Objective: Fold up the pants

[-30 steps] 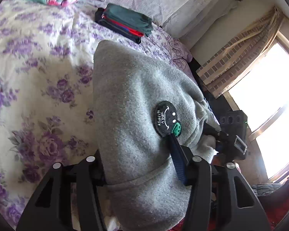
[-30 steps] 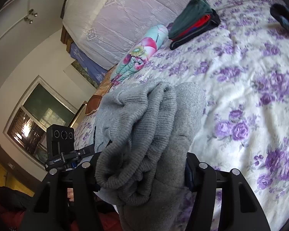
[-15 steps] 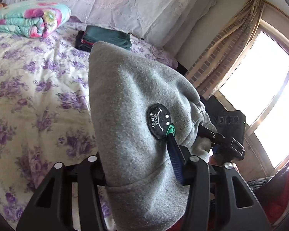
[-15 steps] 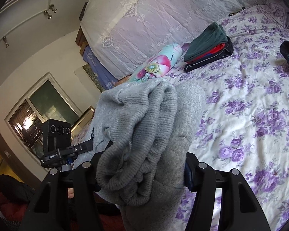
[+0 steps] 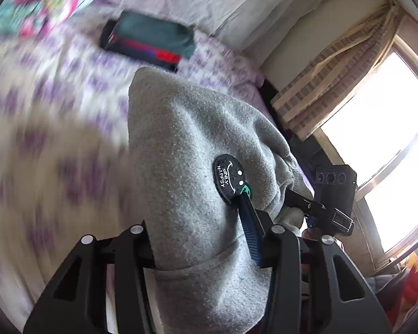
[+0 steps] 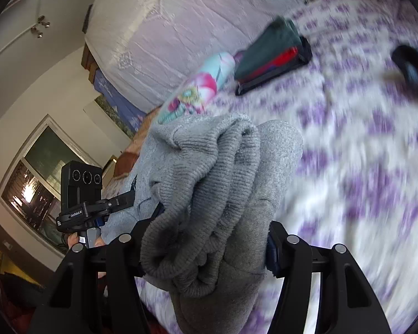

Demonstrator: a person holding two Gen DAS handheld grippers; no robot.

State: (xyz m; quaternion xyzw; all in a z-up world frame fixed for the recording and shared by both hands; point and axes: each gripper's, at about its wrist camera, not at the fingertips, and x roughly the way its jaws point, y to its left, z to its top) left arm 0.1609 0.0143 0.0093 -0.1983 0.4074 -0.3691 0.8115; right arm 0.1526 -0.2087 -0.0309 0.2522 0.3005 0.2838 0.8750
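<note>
Grey sweatpants with a round black patch fill the middle of the left wrist view, held above the flowered bed. My left gripper is shut on this end of them. In the right wrist view my right gripper is shut on the bunched ribbed cuffs and grey cloth of the pants. The pants hang between the two grippers. The right gripper's body shows at the right of the left wrist view, the left gripper's body at the left of the right wrist view.
A bed with a purple-flowered sheet lies below. A stack of folded dark green, red and black clothes sits near the white headboard, beside a rolled floral quilt. A dark garment lies at the right. A bright window is on one side.
Both grippers have swung with the pants still gripped; the bed now blurs with motion and the view has tipped back down toward the sheet. The grips are unchanged.
</note>
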